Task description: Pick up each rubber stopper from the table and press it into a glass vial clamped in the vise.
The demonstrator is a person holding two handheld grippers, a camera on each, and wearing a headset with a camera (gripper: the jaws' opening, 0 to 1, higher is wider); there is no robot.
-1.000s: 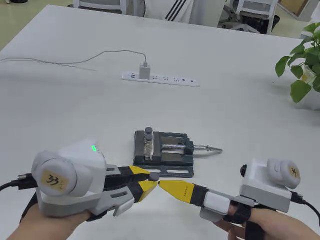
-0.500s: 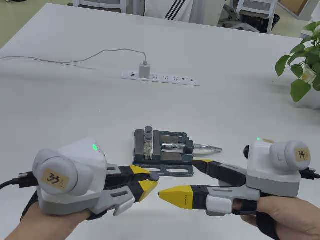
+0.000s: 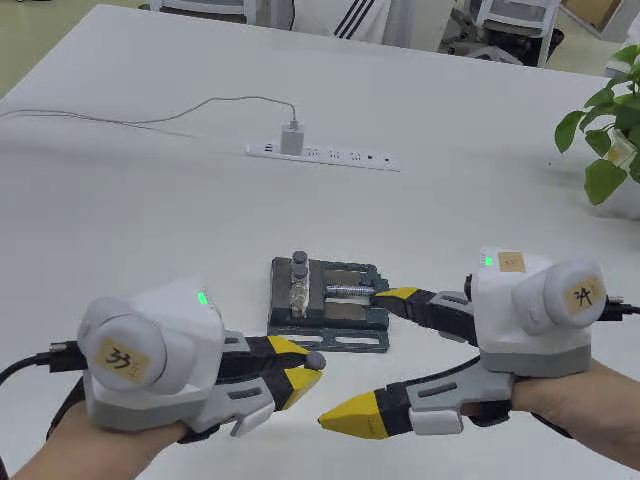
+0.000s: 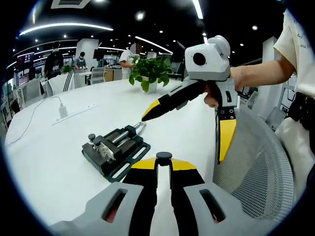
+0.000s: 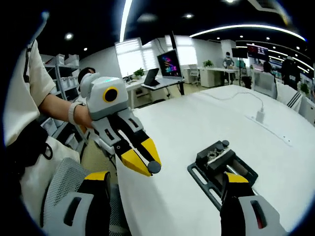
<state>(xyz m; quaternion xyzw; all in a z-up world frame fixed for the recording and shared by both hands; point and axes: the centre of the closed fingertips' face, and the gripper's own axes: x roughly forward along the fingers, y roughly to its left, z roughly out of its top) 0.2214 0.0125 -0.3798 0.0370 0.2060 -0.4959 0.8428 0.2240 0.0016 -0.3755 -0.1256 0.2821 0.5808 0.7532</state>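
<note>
White matte surface, wide, mostly bare. Low over it the left hand-held gripper is clenched on a dark grey rubber stopper, pinched right at the yellow tips and clear of the surface. The right hand-held gripper is released, jaws spread wide and holding nothing; its lower tip is just beside the left tips, not touching. Its upper jaw crosses in front of the screw end of the vise in the head view. The vise is dark metal and sits flat just ahead of both hand-held grippers; neither touches it. A glass vial stands upright, clamped at the vise end nearer the left hand-held gripper. Two grey stoppers show there one behind the other, glass below them; how many vials cannot be told. Nothing lies between the held stopper and the vise. Well beyond the vise is a white power strip with a white charger plugged in, and a thin cable runs off to the left. Far out past the right hand-held gripper is a green potted plant. Chairs stand at the far edge. A grey mesh chair back is beside the person. The room is an open office with a dark ceiling, strip lights, desks, a lit monitor, shelving and people standing far back.
</note>
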